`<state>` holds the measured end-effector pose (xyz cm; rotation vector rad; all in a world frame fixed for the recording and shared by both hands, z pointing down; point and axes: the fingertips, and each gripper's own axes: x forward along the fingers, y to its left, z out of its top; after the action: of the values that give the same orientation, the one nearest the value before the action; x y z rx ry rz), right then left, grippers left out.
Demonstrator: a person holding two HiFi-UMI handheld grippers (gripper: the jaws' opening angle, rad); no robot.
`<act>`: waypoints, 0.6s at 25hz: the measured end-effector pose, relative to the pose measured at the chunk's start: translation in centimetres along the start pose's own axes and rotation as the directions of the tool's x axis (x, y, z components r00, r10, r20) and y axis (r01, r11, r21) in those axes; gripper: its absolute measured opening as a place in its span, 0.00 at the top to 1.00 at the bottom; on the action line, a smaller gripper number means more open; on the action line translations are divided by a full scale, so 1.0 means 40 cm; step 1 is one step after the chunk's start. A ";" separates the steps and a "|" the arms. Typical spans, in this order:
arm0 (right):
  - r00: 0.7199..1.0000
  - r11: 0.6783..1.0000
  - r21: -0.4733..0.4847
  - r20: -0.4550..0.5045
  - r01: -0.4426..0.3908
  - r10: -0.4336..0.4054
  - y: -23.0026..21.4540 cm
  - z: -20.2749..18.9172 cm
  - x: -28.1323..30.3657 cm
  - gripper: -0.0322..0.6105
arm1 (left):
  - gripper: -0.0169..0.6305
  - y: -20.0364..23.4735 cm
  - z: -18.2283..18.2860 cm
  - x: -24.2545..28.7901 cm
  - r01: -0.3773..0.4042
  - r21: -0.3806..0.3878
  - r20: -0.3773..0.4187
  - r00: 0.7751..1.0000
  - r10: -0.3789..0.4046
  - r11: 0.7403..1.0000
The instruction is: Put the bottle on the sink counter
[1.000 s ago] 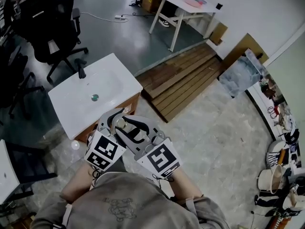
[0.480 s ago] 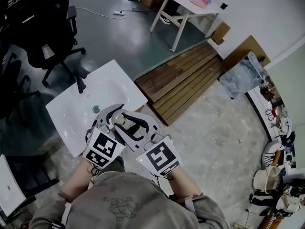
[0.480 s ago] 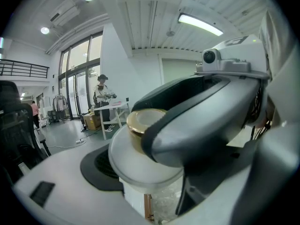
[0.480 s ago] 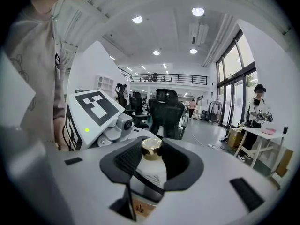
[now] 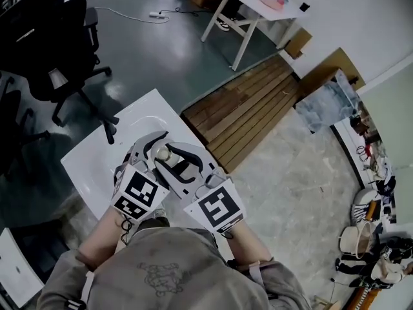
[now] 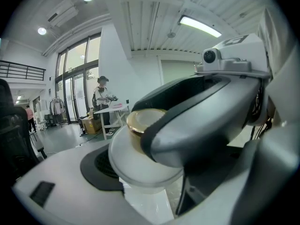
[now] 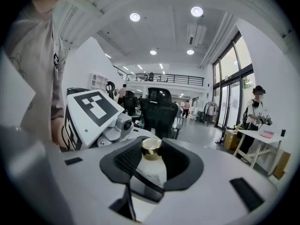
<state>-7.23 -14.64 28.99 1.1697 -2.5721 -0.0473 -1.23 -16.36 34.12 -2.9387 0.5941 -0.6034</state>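
Over white sink counter (image 5: 87,165), left tongs (image 5: 148,148) and right tongs (image 5: 186,159) clasp bottle (image 5: 162,152).

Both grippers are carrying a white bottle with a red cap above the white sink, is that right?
Not quite: the cap is gold, not red, as the right gripper view shows. The left gripper and right gripper do carry the white bottle together above the white sink.

A black office chair (image 5: 55,44) stands left of wooden decking (image 5: 251,108) (slatted), a white table (image 5: 255,2) beyond
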 end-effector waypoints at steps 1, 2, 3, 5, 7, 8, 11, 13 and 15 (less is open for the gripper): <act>1.000 1.000 0.001 -0.002 0.002 -0.002 -0.009 0.002 0.011 0.74 | 0.47 0.013 -0.001 0.004 0.002 0.000 -0.001 1.000 -0.002 1.000; 1.000 1.000 0.001 -0.004 0.004 -0.004 -0.018 0.003 0.020 0.74 | 0.47 0.024 -0.002 0.009 0.004 -0.001 -0.002 1.000 -0.004 1.000; 1.000 1.000 0.002 -0.006 0.006 -0.006 -0.026 0.005 0.029 0.74 | 0.47 0.035 -0.001 0.015 0.005 -0.001 -0.001 1.000 -0.005 1.000; 1.000 1.000 -0.001 -0.009 0.005 -0.005 -0.041 0.007 0.042 0.74 | 0.47 0.053 0.002 0.024 0.007 0.000 0.005 1.000 -0.007 1.000; 1.000 1.000 -0.006 -0.010 0.004 -0.004 -0.052 0.009 0.051 0.74 | 0.47 0.065 0.004 0.031 0.006 0.000 0.009 1.000 -0.006 1.000; 1.000 1.000 -0.008 -0.010 0.004 -0.004 -0.059 0.010 0.054 0.74 | 0.47 0.071 0.006 0.036 0.006 0.001 0.010 1.000 -0.006 1.000; 1.000 1.000 -0.012 -0.014 0.002 -0.002 -0.079 0.011 0.055 0.74 | 0.47 0.080 0.016 0.051 0.003 0.003 0.011 1.000 -0.003 1.000; 1.000 1.000 -0.015 -0.018 -0.006 0.005 -0.091 0.009 0.053 0.74 | 0.47 0.082 0.019 0.063 0.001 -0.004 0.012 1.000 -0.001 1.000; 1.000 1.000 -0.018 -0.021 -0.014 0.014 -0.102 0.004 0.053 0.74 | 0.47 0.085 0.021 0.075 -0.004 -0.012 0.016 1.000 0.004 1.000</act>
<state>-5.62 -18.93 28.77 1.1395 -2.5564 -0.0557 0.44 -20.66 33.89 -2.9500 0.6036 -0.5778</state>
